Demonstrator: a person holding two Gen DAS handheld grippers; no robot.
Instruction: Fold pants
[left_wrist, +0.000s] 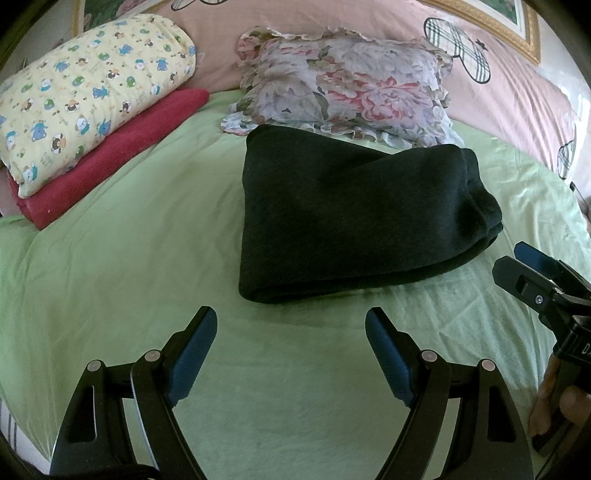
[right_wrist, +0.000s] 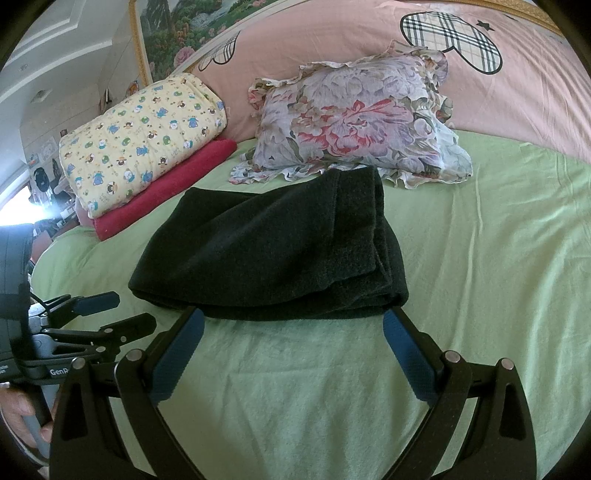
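You're hovering the left gripper (left_wrist: 291, 325) and right gripper (right_wrist: 293, 326) wide open, gripping nothing; the folded pants (left_wrist: 351, 214) are bulging, likely springing open if nudged.

Bare light-green bed sheet (left_wrist: 129, 266) lies open along the near edge and on both sides of the folded dark-green fleece pants (left_wrist: 354, 218). Toward the head edge, the frilled floral pillow (left_wrist: 343, 85) touches the pants; a yellow cartoon-print quilt (left_wrist: 88, 96) stacked on a folded red blanket (left_wrist: 122, 155) blocks the far left corner.
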